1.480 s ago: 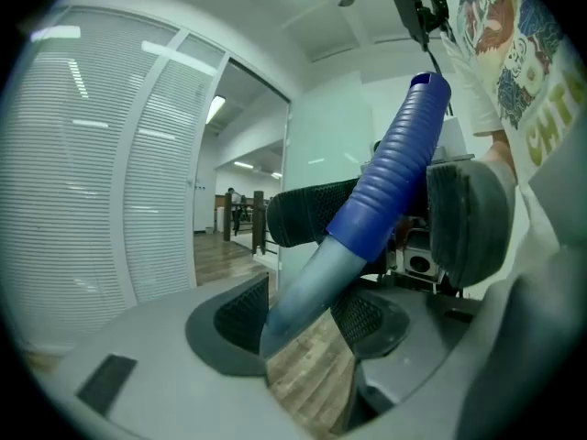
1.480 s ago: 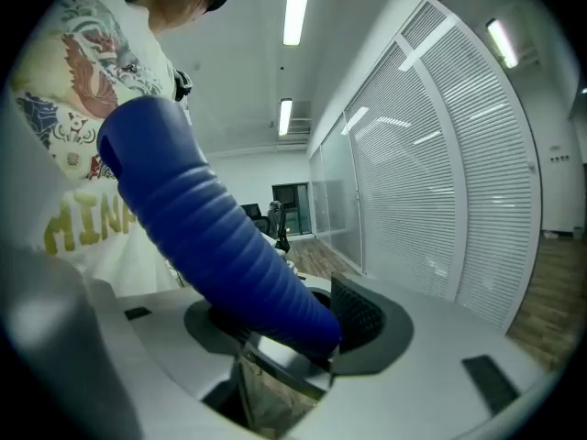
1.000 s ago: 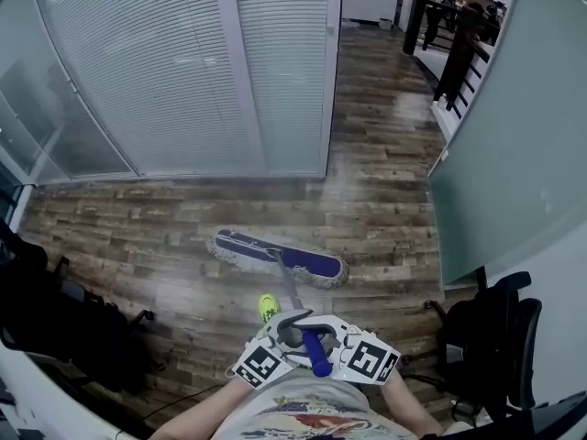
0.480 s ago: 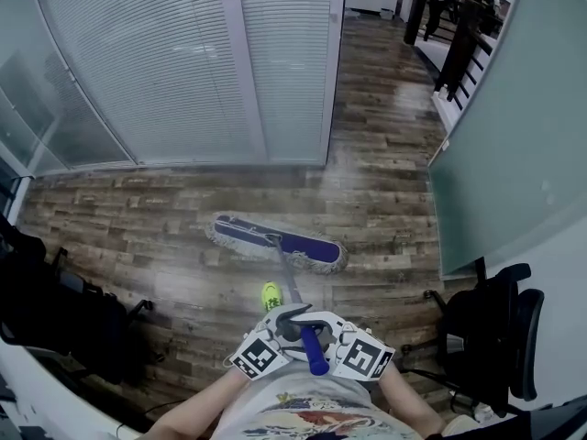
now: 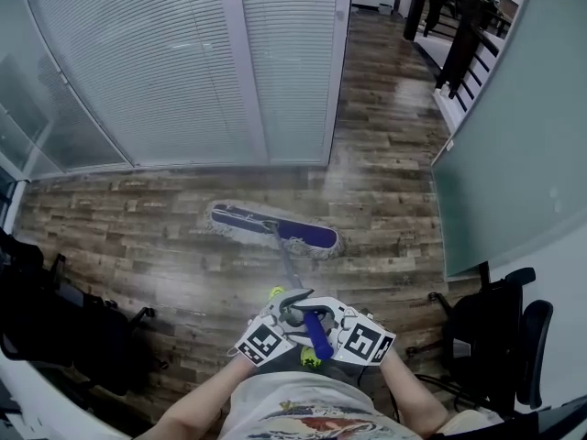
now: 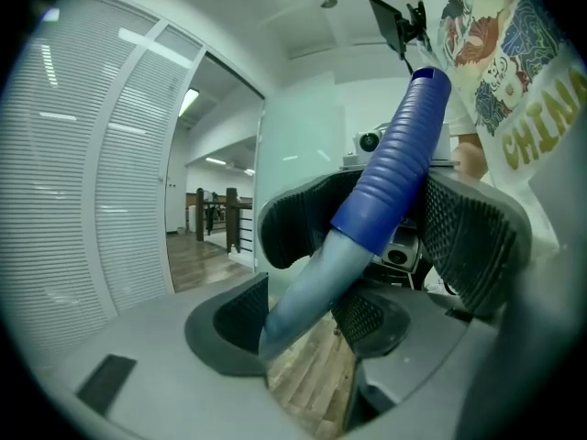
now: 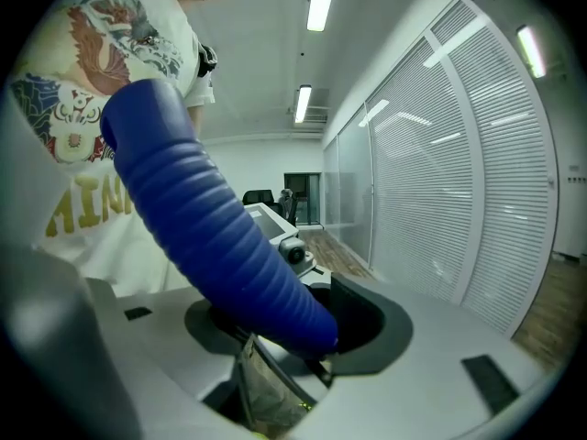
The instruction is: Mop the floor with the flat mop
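Mopping stroke judged in hand. Mop head [image 5: 275, 229] laid flat on floor [image 5: 128, 236], frame centre. Handle [image 5: 317, 335] clamped by left claw [image 5: 288, 317] and right claw [image 5: 328, 323], bottom centre. Next: head to be slid over more boards, kept flat.

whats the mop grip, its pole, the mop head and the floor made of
Grip: ribbed blue rubber or soft plastic, matte.
Pole: smooth pale grey, probably metal or plastic, slight sheen.
Mop head: blue fabric pad with fuzzy grey fringe.
Floor: wood-look planks, laminate or vinyl perhaps, glossy reflections.
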`<act>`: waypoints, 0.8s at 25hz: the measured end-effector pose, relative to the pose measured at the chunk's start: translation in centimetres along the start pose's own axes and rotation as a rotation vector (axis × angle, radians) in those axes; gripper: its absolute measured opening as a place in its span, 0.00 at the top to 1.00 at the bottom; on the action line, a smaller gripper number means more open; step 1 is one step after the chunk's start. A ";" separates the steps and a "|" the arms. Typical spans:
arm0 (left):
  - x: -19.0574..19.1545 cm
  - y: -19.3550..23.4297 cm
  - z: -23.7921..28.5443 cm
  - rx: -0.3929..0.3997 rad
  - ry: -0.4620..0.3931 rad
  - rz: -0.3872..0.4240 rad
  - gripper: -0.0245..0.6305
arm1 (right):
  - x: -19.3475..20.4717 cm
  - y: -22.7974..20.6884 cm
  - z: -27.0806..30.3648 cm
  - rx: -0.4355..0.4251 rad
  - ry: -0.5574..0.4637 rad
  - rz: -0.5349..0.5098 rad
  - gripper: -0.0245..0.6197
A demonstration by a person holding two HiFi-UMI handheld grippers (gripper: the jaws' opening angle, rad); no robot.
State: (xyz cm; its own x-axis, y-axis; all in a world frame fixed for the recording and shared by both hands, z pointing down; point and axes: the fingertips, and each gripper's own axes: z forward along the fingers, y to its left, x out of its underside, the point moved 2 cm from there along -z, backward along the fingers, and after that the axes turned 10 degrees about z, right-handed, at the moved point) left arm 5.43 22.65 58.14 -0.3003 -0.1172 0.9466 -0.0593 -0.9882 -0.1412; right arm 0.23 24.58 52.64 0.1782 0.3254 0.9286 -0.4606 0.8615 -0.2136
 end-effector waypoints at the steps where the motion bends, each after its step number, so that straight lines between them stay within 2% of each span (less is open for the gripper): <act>1: 0.3 1.3 0.1 0.001 -0.005 -0.001 0.67 | -0.3 -1.2 0.6 0.004 0.004 0.000 0.61; 10: 3.1 16.0 1.4 -0.010 -0.039 -0.012 0.67 | -3.9 -14.1 7.3 0.029 0.066 0.014 0.61; 20: 6.7 31.7 3.8 -0.060 -0.069 0.009 0.67 | -6.9 -28.3 13.9 0.039 0.097 -0.012 0.61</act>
State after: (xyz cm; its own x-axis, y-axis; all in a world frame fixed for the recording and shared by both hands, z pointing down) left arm 5.13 -9.81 61.11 -0.2353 -0.1341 0.9626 -0.1141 -0.9798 -0.1644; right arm -0.05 -7.46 56.48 0.2661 0.3532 0.8969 -0.4914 0.8502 -0.1890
